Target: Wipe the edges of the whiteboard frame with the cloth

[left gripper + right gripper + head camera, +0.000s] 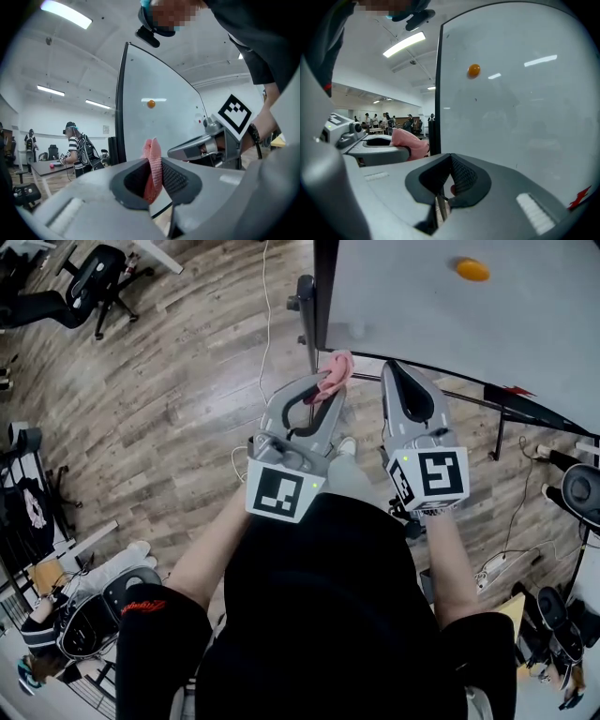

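Head view: my left gripper (330,392) has the pink cloth (337,369) just below the whiteboard frame (321,296) corner.

Left gripper view: jaws clamped on the cloth's bunched middle; I judge it soft and light.

Right gripper view: my right gripper (449,185) is closed and empty beside the frame.

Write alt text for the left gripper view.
The left gripper is shut on a pink cloth, in front of the whiteboard and its dark frame. An orange dot sits on the board; the right gripper shows at right.

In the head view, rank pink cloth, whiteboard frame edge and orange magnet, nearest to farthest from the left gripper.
1. Pink cloth: held in the left gripper.
2. Frame edge: just ahead.
3. Orange magnet: far right on board.
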The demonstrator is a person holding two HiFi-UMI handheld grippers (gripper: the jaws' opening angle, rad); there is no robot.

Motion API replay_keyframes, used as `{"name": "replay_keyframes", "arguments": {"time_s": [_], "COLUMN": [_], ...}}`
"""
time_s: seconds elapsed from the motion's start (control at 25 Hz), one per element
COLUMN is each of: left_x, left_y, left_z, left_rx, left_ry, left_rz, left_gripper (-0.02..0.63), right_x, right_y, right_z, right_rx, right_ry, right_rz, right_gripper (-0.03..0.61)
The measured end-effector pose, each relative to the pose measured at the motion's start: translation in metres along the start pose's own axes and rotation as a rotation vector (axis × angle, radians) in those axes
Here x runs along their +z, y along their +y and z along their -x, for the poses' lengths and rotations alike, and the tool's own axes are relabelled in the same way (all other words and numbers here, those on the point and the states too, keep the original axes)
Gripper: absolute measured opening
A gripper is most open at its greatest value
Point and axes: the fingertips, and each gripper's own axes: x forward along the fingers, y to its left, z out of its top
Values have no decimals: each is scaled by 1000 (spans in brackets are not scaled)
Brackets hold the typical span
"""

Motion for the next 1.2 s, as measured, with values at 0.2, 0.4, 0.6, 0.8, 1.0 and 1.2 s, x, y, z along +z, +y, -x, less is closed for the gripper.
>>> {"name": "replay_keyframes", "arguments": {"time_s": [0.2, 0.4, 0.6, 0.8, 1.0, 1.2], "left_x": [26, 50, 68, 84, 112, 138], "left_y": [1, -2, -1, -1, 1, 1], "left_z": [7, 23, 30, 40, 47, 54], "left_rx": [5, 15, 33, 25, 33, 37], "left_ry": [-37, -77, -108, -139, -186, -229], "left_rz": [-19, -41, -45, -53, -25, -58], "left_gripper": [52, 52, 52, 52, 52, 52], "right_x": [23, 44, 69, 96, 121, 141], "right_y": [5, 16, 24, 40, 50, 60], "right_z": [12, 32, 44, 59, 78, 92], "right_rx": [0, -8, 5, 19, 27, 34], "right_ry": [-39, -85, -137, -197, -259, -309], "right_rz": [14, 40, 43, 77, 93, 97], "right_gripper": [2, 2, 2, 2, 2, 2]}}
